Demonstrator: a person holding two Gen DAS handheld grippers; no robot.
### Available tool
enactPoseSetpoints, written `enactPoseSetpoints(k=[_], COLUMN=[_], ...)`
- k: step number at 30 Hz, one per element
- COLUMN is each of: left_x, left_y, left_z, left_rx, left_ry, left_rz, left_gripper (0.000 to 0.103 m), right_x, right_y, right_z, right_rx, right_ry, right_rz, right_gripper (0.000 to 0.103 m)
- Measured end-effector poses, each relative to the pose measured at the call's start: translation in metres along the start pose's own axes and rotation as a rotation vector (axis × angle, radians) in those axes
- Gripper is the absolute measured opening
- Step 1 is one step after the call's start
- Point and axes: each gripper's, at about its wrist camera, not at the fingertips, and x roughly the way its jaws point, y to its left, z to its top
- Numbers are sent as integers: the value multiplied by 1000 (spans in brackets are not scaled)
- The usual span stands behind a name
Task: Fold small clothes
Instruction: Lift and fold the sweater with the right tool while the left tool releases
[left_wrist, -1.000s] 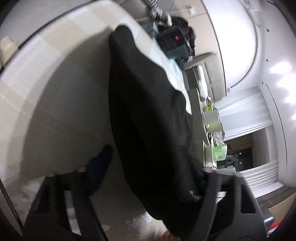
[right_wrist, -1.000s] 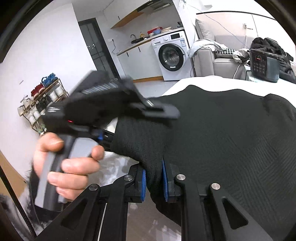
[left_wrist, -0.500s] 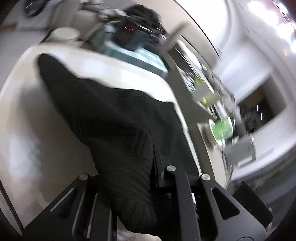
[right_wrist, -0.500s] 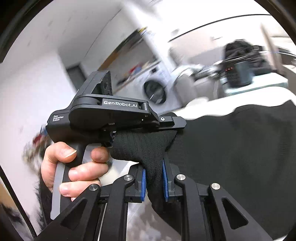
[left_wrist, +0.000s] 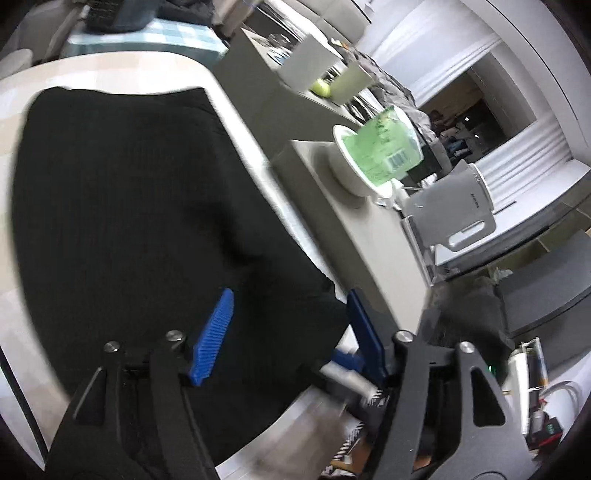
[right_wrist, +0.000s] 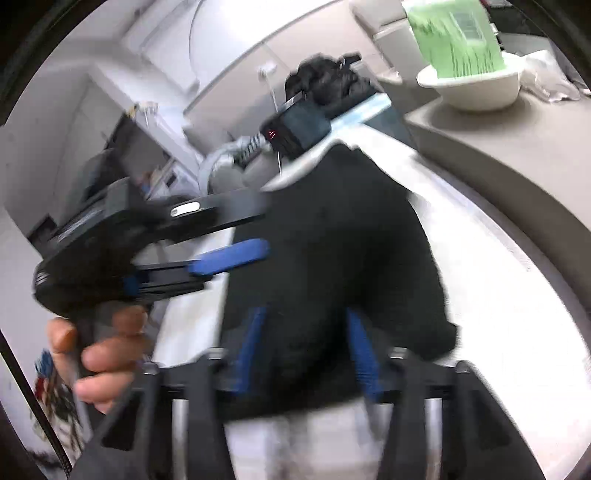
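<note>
A black knitted garment (left_wrist: 125, 206) lies folded flat on the white table (left_wrist: 122, 72); it also shows in the right wrist view (right_wrist: 332, 251). My left gripper (left_wrist: 291, 328) is open just above the garment's near edge, holding nothing. My right gripper (right_wrist: 306, 339) is open over the garment's near edge, also empty. The left gripper, held by a hand, shows in the right wrist view (right_wrist: 236, 236) at the garment's left side, its blue pads apart.
A grey counter (left_wrist: 354, 229) runs along the table's right side with a white bowl holding a green packet (left_wrist: 373, 155) and a grey kettle (left_wrist: 454, 214). A dark appliance with red digits (right_wrist: 295, 129) stands beyond the table's far end.
Both grippers held pinched folds of the garment half a second ago; both have now opened and let go, and the garment lies flat on the table. The views have swung towards the counter.
</note>
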Motion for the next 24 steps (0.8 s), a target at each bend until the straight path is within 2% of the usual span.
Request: enactPoseSetpoints(k=[2,6,10,12,14,17,19,21,24], left_x=[-21,-52,-71,-73,-73,-60,-54,-56,-55], left_y=[14,49,81,89,96,100,104,106,108], left_z=[-14,-37,-52,-59,-66,-69,-72,-76,-80], left_rx=[-11,-77,-137,-148,-151,-158,-159,-160,-173], left_ry=[-42,-99,-113,-111,-103,-92,-97,-106,-115], left_rz=[54,165,210,240,244,250,260,269,255], left_gripper=[65,65,65,65,65,65,65,65,65], right_x=[1,-1,1,-4,-12,-22,-19,-13,-7], right_y=[-10,-24,-37,-38,-35,-44,-45,-46,-43], right_z=[2,8,18,20,15,15,17,19,21], right_rx=[-14,20,82,59,54,112,119,143,182], right_ry=[21,7,-10,4,0,-14,-23,-1,11], right_rz=[11,23,25,6,-9,22,9,41,56], right_gripper=[52,51,48,48,48,48,39,22,13])
